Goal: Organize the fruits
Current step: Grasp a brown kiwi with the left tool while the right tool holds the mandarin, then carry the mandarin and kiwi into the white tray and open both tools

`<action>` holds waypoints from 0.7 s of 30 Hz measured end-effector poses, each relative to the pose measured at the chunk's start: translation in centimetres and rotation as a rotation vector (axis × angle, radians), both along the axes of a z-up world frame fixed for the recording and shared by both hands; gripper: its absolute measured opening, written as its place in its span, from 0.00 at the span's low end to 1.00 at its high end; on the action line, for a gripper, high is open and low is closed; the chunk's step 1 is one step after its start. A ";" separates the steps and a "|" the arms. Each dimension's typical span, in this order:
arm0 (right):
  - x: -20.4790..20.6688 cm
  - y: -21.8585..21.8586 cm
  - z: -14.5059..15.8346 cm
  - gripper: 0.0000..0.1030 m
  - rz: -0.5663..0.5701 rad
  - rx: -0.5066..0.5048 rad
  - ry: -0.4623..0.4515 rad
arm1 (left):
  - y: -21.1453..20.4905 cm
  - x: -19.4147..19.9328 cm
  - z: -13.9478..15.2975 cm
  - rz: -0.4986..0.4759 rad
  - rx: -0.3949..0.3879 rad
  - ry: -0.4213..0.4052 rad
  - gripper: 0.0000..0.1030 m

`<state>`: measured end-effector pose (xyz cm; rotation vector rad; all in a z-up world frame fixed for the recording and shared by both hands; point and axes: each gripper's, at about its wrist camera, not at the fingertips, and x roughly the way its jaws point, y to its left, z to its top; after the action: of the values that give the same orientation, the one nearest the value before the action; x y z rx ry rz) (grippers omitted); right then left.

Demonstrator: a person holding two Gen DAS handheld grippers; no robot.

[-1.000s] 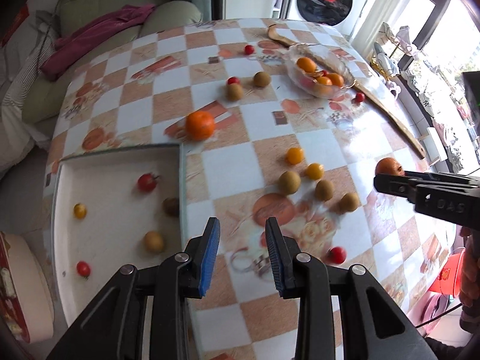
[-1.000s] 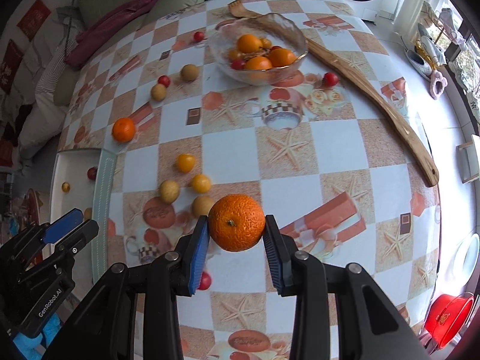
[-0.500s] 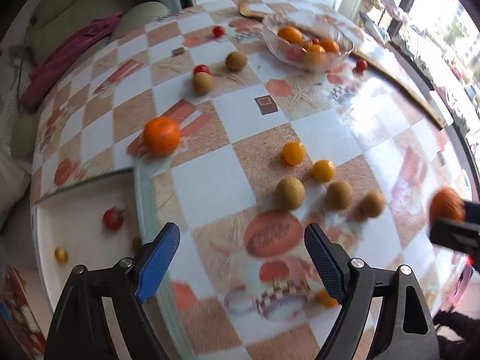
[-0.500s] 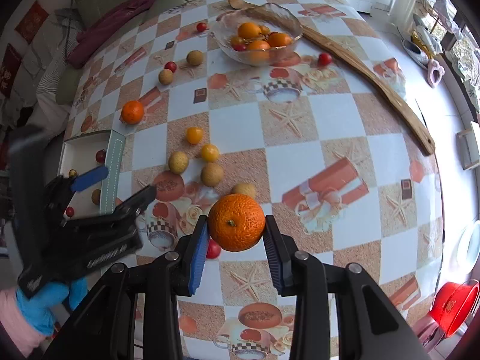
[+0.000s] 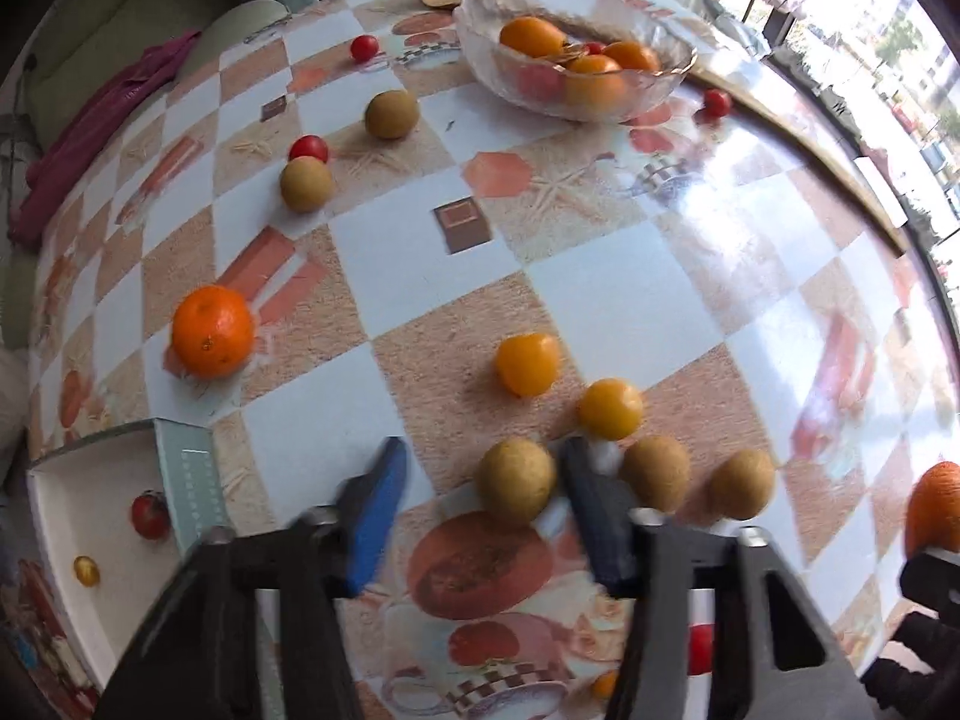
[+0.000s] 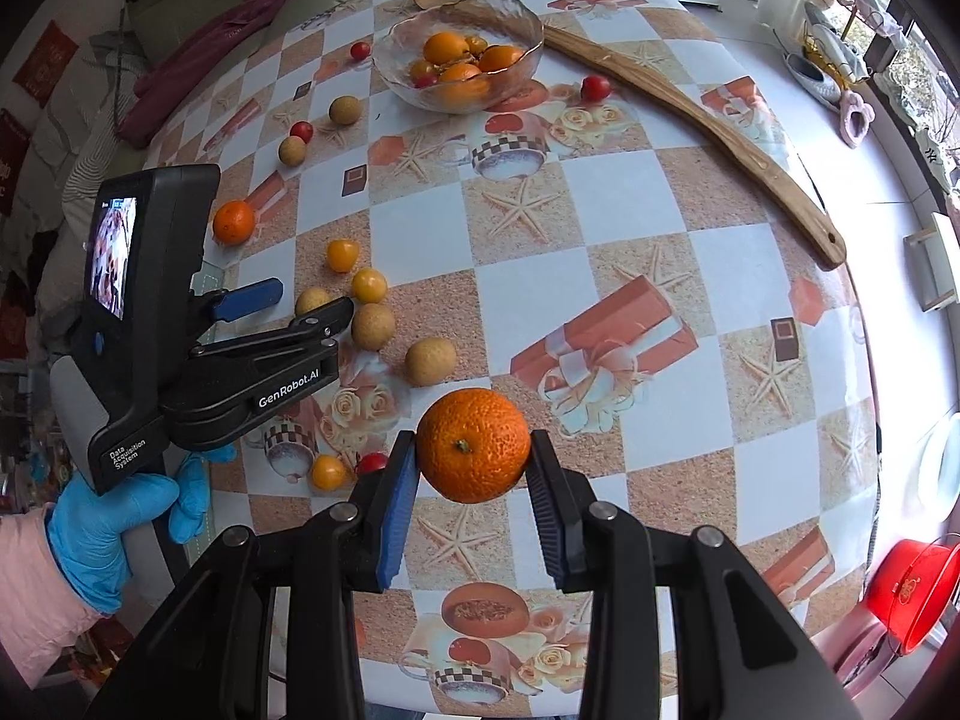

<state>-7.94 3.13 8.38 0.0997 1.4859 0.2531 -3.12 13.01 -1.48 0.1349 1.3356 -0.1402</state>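
Note:
My right gripper [image 6: 471,474] is shut on an orange tangerine [image 6: 473,445], held above the table's near side. My left gripper [image 5: 483,504] is open, its jaws on either side of a tan longan [image 5: 516,480] on the table; it also shows in the right wrist view [image 6: 288,306]. Two more longans [image 5: 657,471] and two yellow tomatoes [image 5: 527,363] lie close by. A loose tangerine [image 5: 212,331] sits to the left. A glass bowl [image 5: 672,69] at the back holds several tangerines. A white tray [image 5: 66,498] at the left holds small tomatoes.
A long wooden back-scratcher [image 6: 708,120] lies along the table's right edge. More longans [image 5: 391,114] and red cherry tomatoes [image 5: 364,48] are scattered at the back. A sofa with a purple cloth [image 6: 204,54] stands beyond the table. A red bucket [image 6: 912,588] sits on the floor.
My left gripper opened wide, moved from the tray's edge forward and right to the cluster of longans, and now straddles one. The right gripper still holds the tangerine and drew back slightly.

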 end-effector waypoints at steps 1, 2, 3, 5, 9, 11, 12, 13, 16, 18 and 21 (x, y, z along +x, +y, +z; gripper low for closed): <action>0.0 0.0 0.0 0.38 0.000 0.001 -0.001 | -0.2 0.0 0.1 -0.007 -0.004 0.000 0.27; 0.0 0.0 0.0 0.38 0.000 0.001 -0.002 | -0.4 0.0 0.1 -0.016 -0.001 0.002 0.26; 0.1 0.0 0.0 0.38 0.001 0.001 -0.002 | -0.5 0.0 0.2 -0.019 -0.004 0.008 0.26; 0.1 0.1 0.1 0.38 0.002 0.002 -0.002 | -0.5 -0.1 0.5 -0.013 -0.019 0.011 0.26; 0.1 0.3 0.4 0.38 0.006 0.002 -0.007 | -0.1 -0.4 1.8 0.003 -0.037 -0.004 0.26; 0.2 0.6 0.6 0.38 0.011 0.001 -0.011 | 0.3 -0.7 2.6 0.012 -0.045 -0.013 0.26; 0.2 0.7 0.7 0.38 0.014 0.001 -0.013 | 0.5 -0.8 2.9 0.017 -0.047 -0.018 0.26; 0.3 0.9 0.7 0.38 0.016 0.000 -0.014 | 0.8 -0.9 3.4 0.026 -0.052 -0.024 0.26; 0.5 1.4 1.0 0.38 0.022 0.002 -0.019 | 2.0 -1.6 4.5 0.049 -0.063 -0.041 0.26; 0.6 1.9 1.3 0.38 0.028 0.003 -0.024 | 2.9 -1.6 5.0 0.065 -0.070 -0.050 0.26; 0.7 2.7 1.6 0.38 0.042 0.005 -0.032 | 4.3 -2.6 5.9 0.092 -0.080 -0.067 0.26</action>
<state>-7.19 5.81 10.01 0.0683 1.4571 0.2910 -5.70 17.31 4.46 0.0100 1.2655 -0.1100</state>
